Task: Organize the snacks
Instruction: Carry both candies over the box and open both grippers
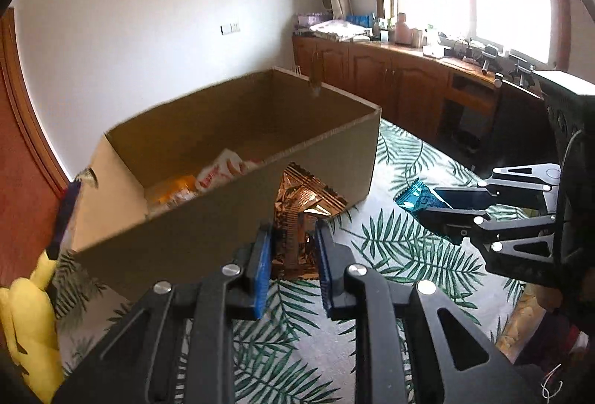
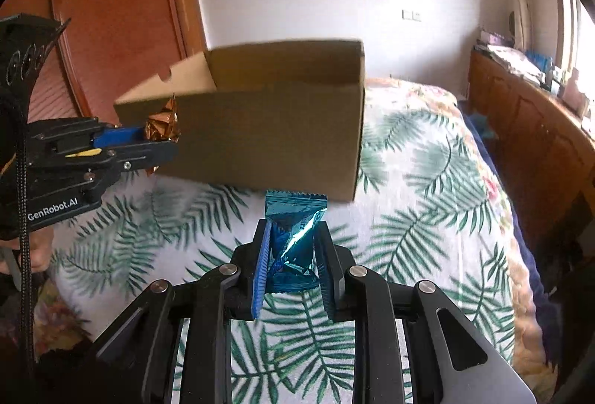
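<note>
Left gripper (image 1: 292, 255) clamped on gold packet (image 1: 301, 214), right gripper (image 2: 292, 255) clamped on blue packet (image 2: 293, 236), both just before the box (image 2: 267, 136).

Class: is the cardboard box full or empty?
Neither: partly filled. The cardboard box stands open-topped, and a few snack packets lie on its floor, with space left.

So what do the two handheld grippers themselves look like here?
Both are black, angular linkage frames with silver pivot bolts and ribbed blue pads on the fingers. The left gripper carries white "GenRobot.AI" lettering, a yellow mark on its side and a black braided cord beside its body. The right gripper has triangular cut-outs in its arms.
</note>
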A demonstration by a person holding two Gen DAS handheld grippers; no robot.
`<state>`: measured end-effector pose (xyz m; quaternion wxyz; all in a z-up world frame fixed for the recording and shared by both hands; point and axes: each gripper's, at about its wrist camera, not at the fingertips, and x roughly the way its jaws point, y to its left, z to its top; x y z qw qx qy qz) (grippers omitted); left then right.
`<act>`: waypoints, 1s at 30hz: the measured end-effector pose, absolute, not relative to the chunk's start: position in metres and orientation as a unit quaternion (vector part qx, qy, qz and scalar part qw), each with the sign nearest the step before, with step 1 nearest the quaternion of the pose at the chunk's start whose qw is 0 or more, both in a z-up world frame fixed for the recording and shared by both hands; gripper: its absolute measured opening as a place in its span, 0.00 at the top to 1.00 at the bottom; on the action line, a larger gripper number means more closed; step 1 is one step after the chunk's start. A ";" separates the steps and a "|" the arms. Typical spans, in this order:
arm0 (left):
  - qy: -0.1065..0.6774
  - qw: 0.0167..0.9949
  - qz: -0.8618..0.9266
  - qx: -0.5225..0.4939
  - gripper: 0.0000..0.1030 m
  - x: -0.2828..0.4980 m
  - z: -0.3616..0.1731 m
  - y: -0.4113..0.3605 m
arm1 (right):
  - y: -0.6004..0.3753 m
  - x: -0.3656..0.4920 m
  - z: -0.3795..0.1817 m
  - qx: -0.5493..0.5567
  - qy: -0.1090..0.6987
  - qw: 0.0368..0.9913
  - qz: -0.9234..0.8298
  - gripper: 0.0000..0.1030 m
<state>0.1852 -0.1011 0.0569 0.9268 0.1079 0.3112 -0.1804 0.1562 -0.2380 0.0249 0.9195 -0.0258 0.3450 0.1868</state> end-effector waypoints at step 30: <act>0.308 0.945 -0.091 0.065 0.80 0.226 0.089 -0.012 | -0.195 0.231 0.073 -0.020 0.313 0.931 0.187 0.79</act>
